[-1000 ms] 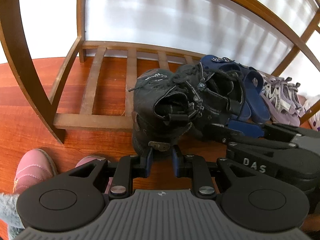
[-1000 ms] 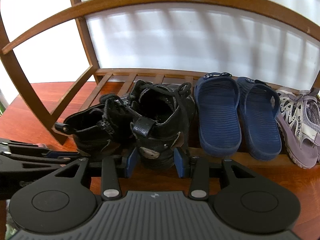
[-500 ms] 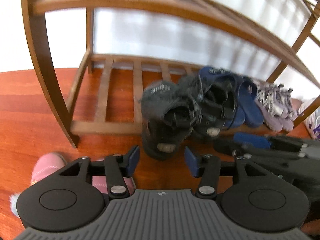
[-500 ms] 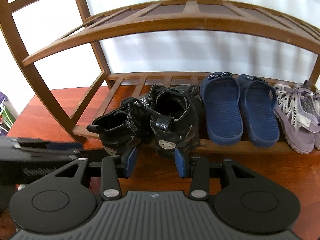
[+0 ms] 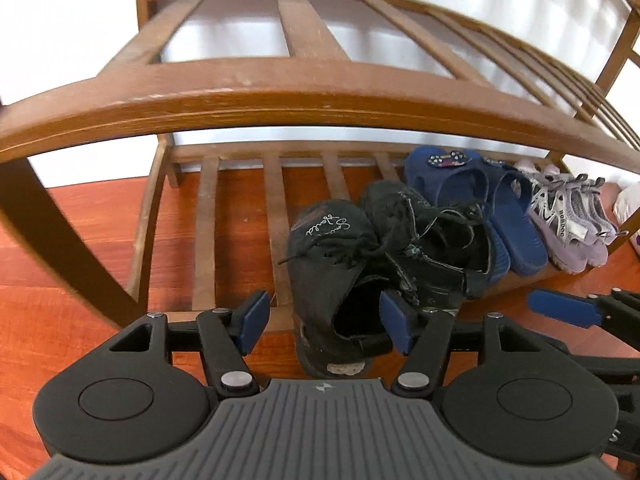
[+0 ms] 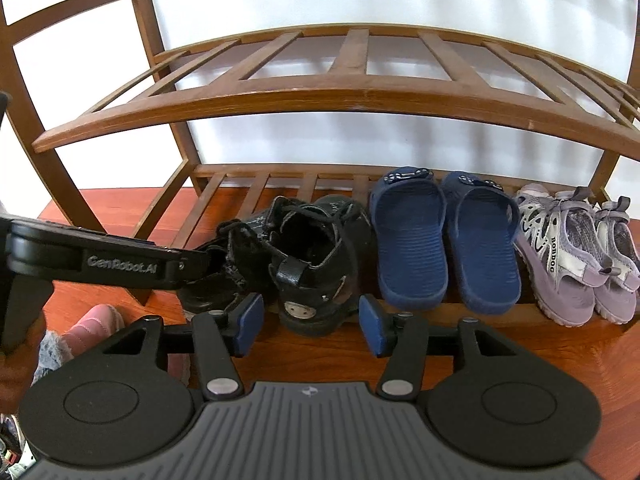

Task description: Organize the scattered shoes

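Two black lace-up shoes stand heel-out side by side on the lower shelf of a wooden rack [image 5: 204, 240]. The left black shoe [image 5: 332, 264] overhangs the front rail; the right black shoe [image 6: 316, 264] sits next to the blue slippers [image 6: 408, 240]. My left gripper [image 5: 324, 322] is open, just in front of the left shoe's heel and holding nothing. My right gripper [image 6: 310, 326] is open too, a little back from the right shoe's heel. In the right wrist view the left gripper's body [image 6: 92, 260] hides part of the left black shoe [image 6: 216, 280].
Purple strapped sandals [image 6: 560, 256] fill the shelf's right end beside the slippers. The bare upper shelf [image 6: 360, 96] juts out above the shoes. A pink fuzzy shoe [image 6: 92, 324] lies on the red-brown floor at lower left. Bare slats [image 5: 240, 208] lie left of the black shoes.
The left gripper let go of the left black shoe's heel and opened wide. Both grippers drew back and rose, so the upper shelf now shows from above. Both black shoes stayed on the shelf.
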Demonstrator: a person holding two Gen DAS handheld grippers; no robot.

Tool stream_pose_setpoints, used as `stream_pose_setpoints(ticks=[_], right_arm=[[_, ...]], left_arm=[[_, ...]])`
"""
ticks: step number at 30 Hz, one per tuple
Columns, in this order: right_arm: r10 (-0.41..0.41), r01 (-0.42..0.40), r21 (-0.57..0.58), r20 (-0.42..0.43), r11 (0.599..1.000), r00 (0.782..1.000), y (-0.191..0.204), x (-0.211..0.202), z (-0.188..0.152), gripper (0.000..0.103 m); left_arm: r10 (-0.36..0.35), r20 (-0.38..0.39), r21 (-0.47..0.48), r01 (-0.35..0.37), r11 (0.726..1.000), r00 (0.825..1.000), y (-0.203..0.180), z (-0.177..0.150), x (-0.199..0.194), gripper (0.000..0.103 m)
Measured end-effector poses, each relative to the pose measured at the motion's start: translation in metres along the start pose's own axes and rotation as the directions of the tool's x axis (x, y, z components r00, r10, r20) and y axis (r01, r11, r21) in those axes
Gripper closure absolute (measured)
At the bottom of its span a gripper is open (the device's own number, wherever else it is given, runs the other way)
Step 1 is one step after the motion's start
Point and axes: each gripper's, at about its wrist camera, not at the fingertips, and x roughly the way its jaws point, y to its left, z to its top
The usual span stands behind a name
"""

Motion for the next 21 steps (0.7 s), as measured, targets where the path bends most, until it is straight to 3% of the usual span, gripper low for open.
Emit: stream_pose_setpoints(ticks=[5, 7, 9, 16, 21], right_arm=[[-0.004, 0.004, 0.005, -0.003, 1.0, 1.0, -0.004, 0.005, 0.0, 0.043], [-0.008, 0.009, 0.008, -0.007, 1.0, 1.0, -0.005, 0.01, 0.001, 0.043], [-0.011, 0.011, 0.009, -0.01, 1.0, 1.0, -0.006, 0.012, 0.0, 0.043], [-0.024, 0.025, 0.012, -0.026, 1.0, 0.999, -0.008, 0.026, -0.005, 0.043], [-0.026, 0.026, 0.014, -0.024, 1.0, 0.999, -0.008, 0.031, -0.005, 0.043]], left_arm=[[-0.015, -0.012, -0.034, 0.015, 0.999, 1.0, 0.007, -0.003, 0.018, 0.047], [-0.022, -0.008, -0.055, 0.021, 0.998, 1.0, 0.01, -0.006, 0.024, 0.068], [-0.028, -0.003, -0.076, 0.028, 0.997, 1.0, 0.014, -0.009, 0.03, 0.074], [-0.017, 0.098, -0.172, 0.033, 0.984, 0.995, 0.022, -0.018, 0.026, 0.078], [-0.01, 0.205, -0.249, 0.063, 0.967, 0.979, 0.031, -0.014, 0.017, 0.079]])
